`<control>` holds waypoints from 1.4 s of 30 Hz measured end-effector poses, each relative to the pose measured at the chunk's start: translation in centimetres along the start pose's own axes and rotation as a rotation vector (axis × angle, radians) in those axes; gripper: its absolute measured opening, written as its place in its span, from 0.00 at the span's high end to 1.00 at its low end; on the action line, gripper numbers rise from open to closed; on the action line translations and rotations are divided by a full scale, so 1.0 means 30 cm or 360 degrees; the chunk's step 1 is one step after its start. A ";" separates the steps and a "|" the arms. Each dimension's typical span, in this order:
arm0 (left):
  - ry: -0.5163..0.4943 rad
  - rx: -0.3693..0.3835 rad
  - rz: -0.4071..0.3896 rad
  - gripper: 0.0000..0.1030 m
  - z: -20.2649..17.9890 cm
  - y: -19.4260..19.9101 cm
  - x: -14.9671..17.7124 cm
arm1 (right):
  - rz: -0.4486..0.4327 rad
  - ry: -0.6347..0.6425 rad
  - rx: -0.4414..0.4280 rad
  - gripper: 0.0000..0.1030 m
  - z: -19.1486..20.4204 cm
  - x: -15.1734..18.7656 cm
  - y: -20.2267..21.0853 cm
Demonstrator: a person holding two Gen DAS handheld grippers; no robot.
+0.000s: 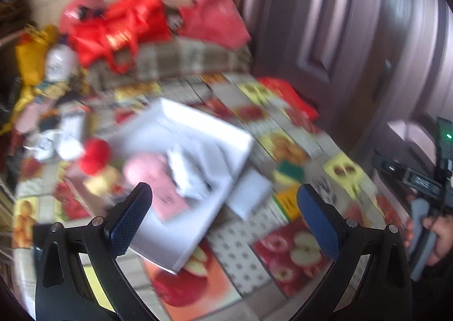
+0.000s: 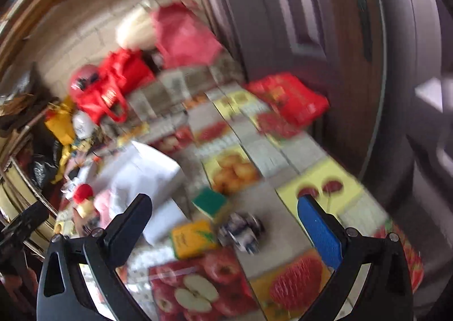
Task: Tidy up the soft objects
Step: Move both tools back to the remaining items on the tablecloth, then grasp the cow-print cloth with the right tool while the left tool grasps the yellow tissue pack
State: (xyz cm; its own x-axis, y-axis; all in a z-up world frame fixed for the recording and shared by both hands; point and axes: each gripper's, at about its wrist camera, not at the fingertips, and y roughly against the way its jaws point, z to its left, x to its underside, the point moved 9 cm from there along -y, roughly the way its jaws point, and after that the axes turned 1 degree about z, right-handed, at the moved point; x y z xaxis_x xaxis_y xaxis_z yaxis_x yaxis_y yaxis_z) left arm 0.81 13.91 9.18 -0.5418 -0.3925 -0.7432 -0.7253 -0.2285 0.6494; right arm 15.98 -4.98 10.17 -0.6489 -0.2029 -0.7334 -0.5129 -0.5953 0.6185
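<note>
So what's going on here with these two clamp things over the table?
A person holds a gripper in each hand above a cluttered table with a fruit-print cloth. The left gripper and right gripper both have jaws spread wide and hold nothing. A white tray with pink and white soft items sits ahead; a green sponge lies loose. The pictures are motion-blurred.

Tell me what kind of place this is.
Probably a cluttered room in a home. A table under a fruit-print tablecloth stands beside a dark panelled door, with red bags heaped at its far end against a tiled wall. Both frames are blurred.
</note>
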 end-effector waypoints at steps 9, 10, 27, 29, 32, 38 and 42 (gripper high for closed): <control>-0.0070 0.0178 0.0288 0.01 -0.111 -0.169 0.123 | 0.0214 0.0116 0.0013 0.06 -0.038 0.152 -0.119; -0.0105 0.0183 0.0307 0.01 -0.128 -0.188 0.129 | 0.0228 0.0118 0.0022 0.13 -0.045 0.156 -0.135; -0.0534 0.0272 0.0501 0.13 -0.399 -0.536 0.146 | 0.0507 0.0241 -0.0092 0.57 -0.110 0.253 -0.309; -0.0639 0.0267 0.0512 0.13 -0.437 -0.570 0.159 | 0.0511 0.0204 -0.0098 0.57 -0.135 0.259 -0.281; -0.0784 0.0270 0.0535 0.13 -0.481 -0.603 0.187 | 0.0503 0.0102 -0.0101 0.57 -0.180 0.273 -0.237; -0.0774 0.0302 0.0654 0.27 -0.475 -0.623 0.264 | 0.0482 -0.0011 -0.0108 0.57 -0.197 0.260 -0.208; -0.0688 0.0347 0.0660 0.51 -0.465 -0.574 0.276 | 0.0448 -0.0015 -0.0140 0.57 -0.172 0.241 -0.180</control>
State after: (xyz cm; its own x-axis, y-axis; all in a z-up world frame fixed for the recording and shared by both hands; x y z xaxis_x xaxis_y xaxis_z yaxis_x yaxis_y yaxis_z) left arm 14.72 2.17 -5.92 -0.8856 -0.0039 -0.4644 -0.4635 0.0697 0.8833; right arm 16.97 -7.24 0.07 -0.7641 -0.3624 -0.5337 -0.2616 -0.5822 0.7698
